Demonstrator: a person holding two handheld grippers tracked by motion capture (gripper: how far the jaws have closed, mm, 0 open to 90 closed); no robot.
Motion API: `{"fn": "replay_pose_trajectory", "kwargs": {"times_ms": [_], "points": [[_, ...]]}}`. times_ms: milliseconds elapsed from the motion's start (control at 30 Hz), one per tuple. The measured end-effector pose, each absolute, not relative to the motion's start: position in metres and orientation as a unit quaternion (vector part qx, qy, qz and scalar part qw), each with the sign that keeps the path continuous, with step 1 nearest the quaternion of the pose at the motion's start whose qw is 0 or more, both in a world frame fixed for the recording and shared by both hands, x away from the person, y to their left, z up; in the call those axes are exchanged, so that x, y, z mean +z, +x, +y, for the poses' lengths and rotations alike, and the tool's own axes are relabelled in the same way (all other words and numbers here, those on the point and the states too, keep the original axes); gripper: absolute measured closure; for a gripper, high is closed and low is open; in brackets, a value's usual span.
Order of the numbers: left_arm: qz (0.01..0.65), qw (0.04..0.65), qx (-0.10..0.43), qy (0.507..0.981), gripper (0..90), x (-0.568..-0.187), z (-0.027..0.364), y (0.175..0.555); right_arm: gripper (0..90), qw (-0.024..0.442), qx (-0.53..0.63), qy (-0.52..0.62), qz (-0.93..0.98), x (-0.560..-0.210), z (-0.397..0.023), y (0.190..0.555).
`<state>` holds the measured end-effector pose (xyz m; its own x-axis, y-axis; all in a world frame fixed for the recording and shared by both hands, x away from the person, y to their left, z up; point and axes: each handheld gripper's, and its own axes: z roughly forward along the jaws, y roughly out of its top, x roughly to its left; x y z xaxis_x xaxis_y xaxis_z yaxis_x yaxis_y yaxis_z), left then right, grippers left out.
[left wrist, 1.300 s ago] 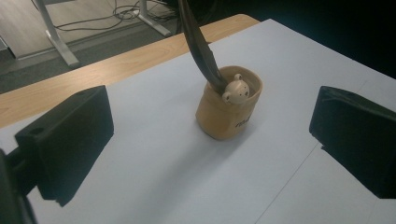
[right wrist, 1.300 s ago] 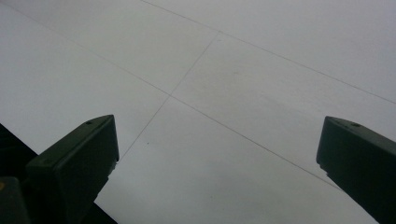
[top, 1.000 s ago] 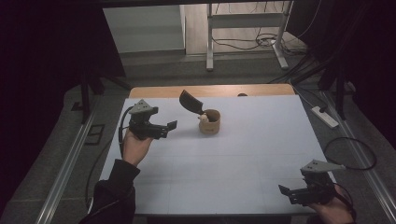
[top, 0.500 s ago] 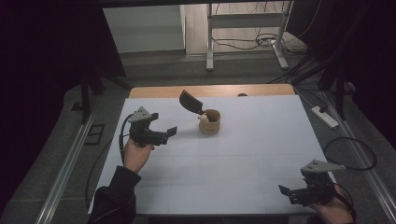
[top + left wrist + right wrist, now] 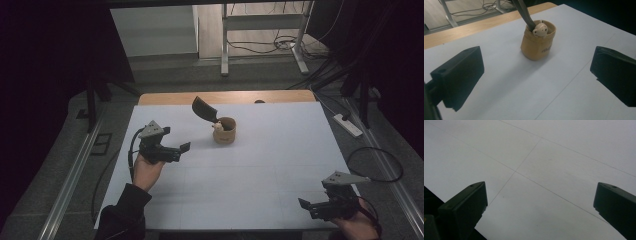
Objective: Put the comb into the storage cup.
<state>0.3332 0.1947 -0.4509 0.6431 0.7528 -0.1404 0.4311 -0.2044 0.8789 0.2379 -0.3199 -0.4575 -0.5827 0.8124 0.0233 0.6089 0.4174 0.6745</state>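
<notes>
We saw a white table (image 5: 260, 170) with a wooden far edge in a dark room; the tan cup (image 5: 224, 131) stood near that edge; our left gripper (image 5: 176, 150) and right gripper (image 5: 307, 206) were spread, empty.

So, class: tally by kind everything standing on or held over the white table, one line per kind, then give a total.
Tan cup: 1
Dark spoon standing in the cup: 1
Small bear figure at the cup's rim: 1
Hand-held grippers, left gripper and right gripper: 2
Total: 5
</notes>
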Motion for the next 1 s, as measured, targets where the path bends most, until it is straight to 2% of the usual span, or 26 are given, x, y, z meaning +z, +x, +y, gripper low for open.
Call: {"fn": "replay_pose_trajectory", "kwargs": {"times_ms": [1000], "points": [[0.405, 0.465, 0.151, 0.772, 0.0, -0.459, 0.203, 0.285, 0.0, 0.16, 0.328, 0.421, 0.83, -0.457, -0.318, 0.238]]}}
